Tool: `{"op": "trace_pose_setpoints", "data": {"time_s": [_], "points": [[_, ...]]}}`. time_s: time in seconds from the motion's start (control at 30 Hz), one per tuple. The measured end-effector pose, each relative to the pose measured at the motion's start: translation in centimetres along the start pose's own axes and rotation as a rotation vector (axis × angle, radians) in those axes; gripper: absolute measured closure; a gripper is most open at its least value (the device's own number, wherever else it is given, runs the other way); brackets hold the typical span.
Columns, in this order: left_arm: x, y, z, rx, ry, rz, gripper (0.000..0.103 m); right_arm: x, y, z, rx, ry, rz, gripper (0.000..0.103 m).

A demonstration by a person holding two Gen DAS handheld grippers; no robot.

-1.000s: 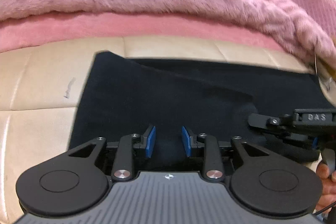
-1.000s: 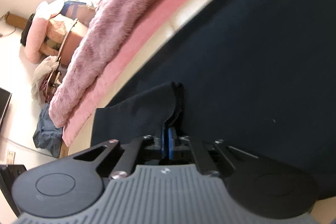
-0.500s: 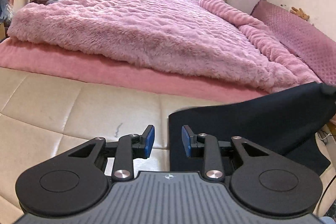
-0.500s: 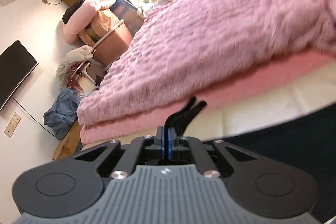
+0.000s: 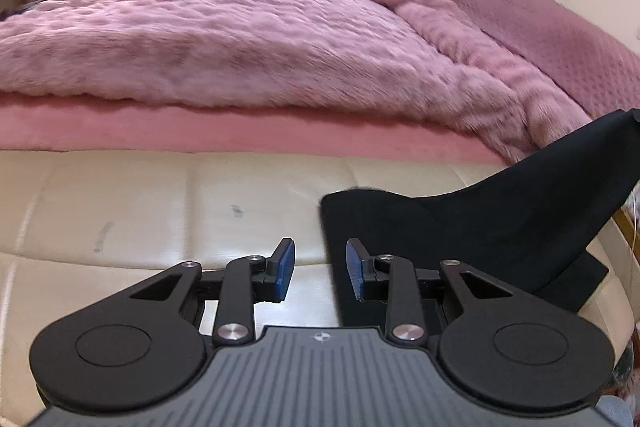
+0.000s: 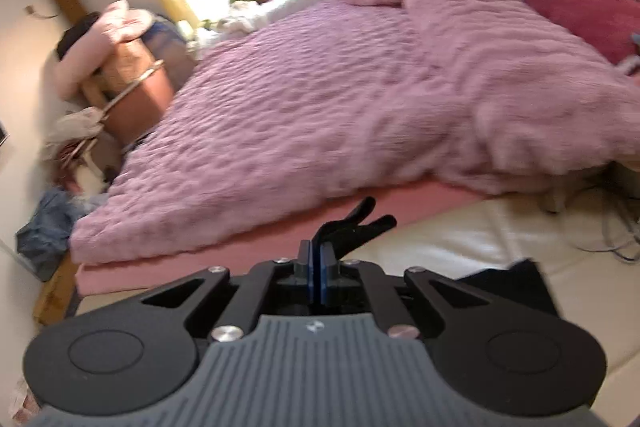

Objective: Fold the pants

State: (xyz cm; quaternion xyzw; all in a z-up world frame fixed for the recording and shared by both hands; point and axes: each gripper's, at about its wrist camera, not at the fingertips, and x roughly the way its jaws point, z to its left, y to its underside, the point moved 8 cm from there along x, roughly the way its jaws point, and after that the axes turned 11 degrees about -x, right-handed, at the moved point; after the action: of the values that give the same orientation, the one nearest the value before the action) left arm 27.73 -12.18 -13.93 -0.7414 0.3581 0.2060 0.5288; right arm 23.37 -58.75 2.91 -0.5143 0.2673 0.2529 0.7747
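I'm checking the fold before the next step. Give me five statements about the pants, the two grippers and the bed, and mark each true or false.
1. The right gripper is shut on a bit of the dark pants. True.
2. The left gripper is clamped on the pants. False: its fingers stand apart with nothing between them.
3. One end of the pants is lifted off the cream cushion. True: the cloth rises toward the right edge of the left wrist view.
4. The pants lie on top of the fluffy pink blanket. False: they rest on the cream cushion in front of it.
5. The blanket is blue. False: it is pink.
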Motion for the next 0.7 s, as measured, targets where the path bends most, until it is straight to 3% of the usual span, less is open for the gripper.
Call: {"op": "trace_pose_setpoints", "data": {"time_s": [0.23,0.47,0.7], "points": [[4.5,1.7,-3.7,0.070,0.020,0.089,0.069,2.0,3.0,-10.1,0.077,0.102,0.040,0.103],[8.1,3.4,-4.5,0.114,-0.003,0.159,0.069,7.5,7.0,-15.5,0.100,0.178,0.107,0.103],[9.4,4.6,-3.7,0.129,-0.022,0.183,0.070,11.6,10.8,-19.9,0.029,0.273,0.200,0.103]]}}
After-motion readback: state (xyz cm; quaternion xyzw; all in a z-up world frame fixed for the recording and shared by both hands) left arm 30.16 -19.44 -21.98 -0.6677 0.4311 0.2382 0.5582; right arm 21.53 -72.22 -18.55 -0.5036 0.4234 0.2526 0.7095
